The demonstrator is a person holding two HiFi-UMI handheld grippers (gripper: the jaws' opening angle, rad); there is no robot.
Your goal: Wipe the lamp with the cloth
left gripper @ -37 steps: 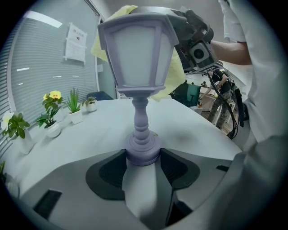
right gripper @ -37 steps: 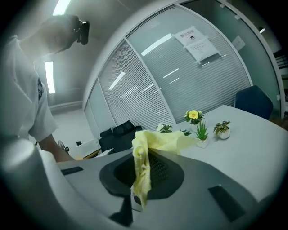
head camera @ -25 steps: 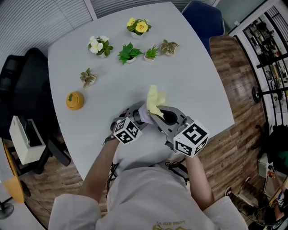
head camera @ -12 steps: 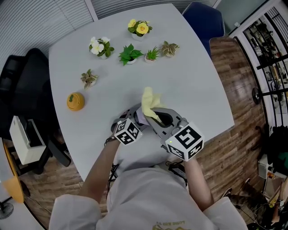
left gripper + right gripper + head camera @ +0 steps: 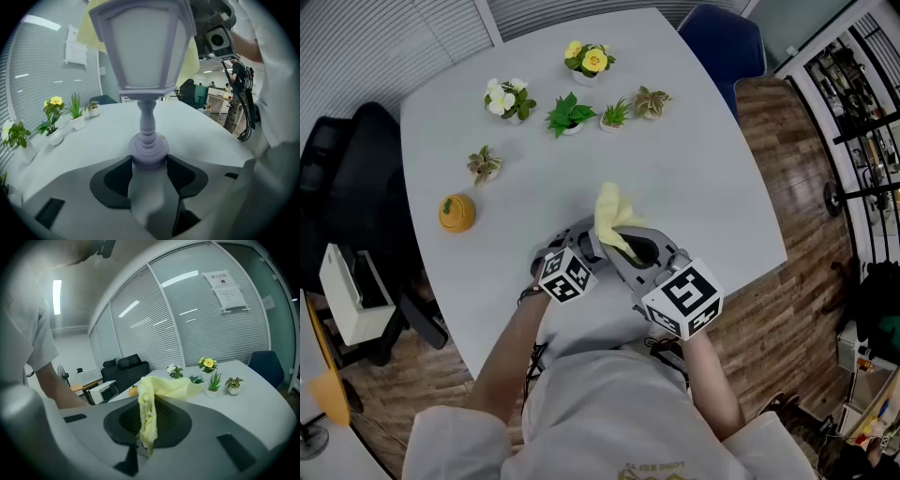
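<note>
A lavender lantern-style lamp [image 5: 143, 47] stands on the white table [image 5: 703, 178]. My left gripper [image 5: 149, 159] is shut on its round base [image 5: 149, 151], one jaw on each side. In the head view the left gripper [image 5: 579, 248] sits just left of the lamp [image 5: 592, 246], which is mostly hidden under the yellow cloth [image 5: 614, 217]. My right gripper [image 5: 146, 425] is shut on the cloth [image 5: 150, 408], which hangs from between its jaws. In the head view the right gripper [image 5: 626, 248] holds the cloth draped against the lamp's top. The left gripper view shows cloth [image 5: 191, 58] behind the lamp head.
Several small potted plants [image 5: 570, 111] stand along the far side of the table. An orange pumpkin-shaped object [image 5: 456, 211] sits at the left. A black chair [image 5: 347, 187] is off the left edge and a blue chair [image 5: 724, 39] at the far corner.
The right gripper has rolled a little and shifted slightly left, carrying the cloth across the lamp's top. The left gripper and the lamp have stayed put.
</note>
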